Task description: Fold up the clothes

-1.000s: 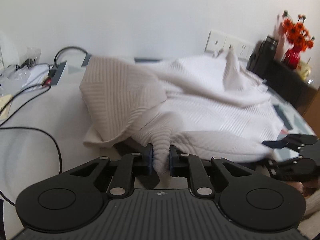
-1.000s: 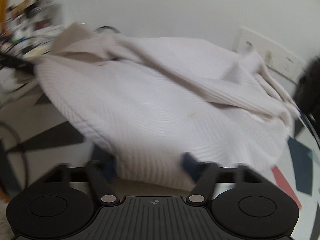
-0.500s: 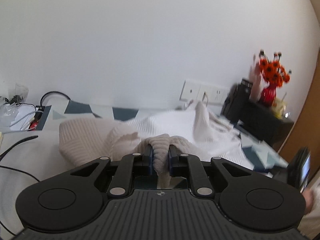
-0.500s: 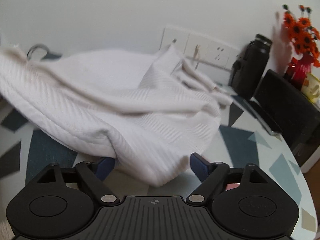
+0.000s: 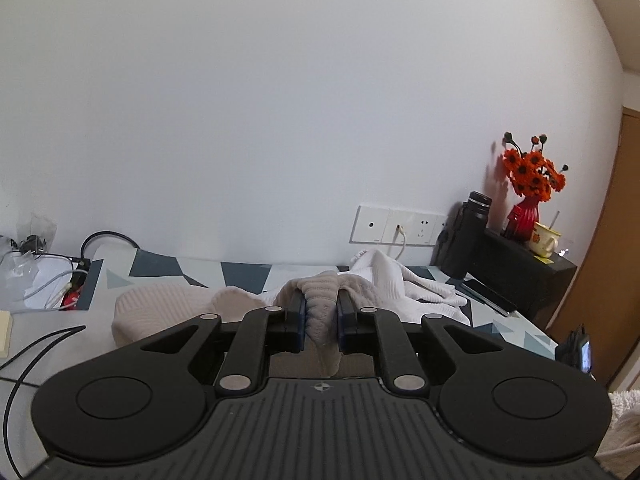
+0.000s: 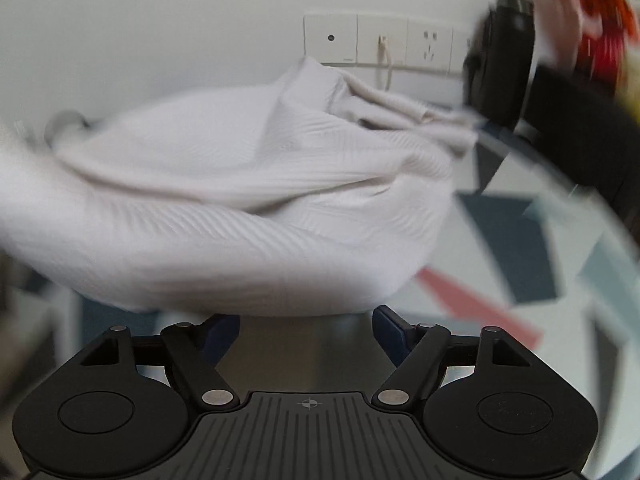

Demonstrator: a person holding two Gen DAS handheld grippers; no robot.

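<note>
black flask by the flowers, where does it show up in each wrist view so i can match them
Left wrist view: the tall black cylindrical flask stands upright at right of centre, against the wall, left of the red vase of orange flowers.
Right wrist view: the flask is blurred in the upper right corner, close to the lens.
Shared landmark: the white wall socket panel, just left of the flask in both.

L hand-held gripper (image 5: 321, 312): jaws nearly closed, pinching a bunched ribbed fold of the sweater (image 5: 320, 308) between the blue pads, held level & pointing fwd. R hand-held gripper (image 6: 306, 330): jaws spread wide, nothing between the pads, tips just short of the sweater's near edge; view blurred.
</note>
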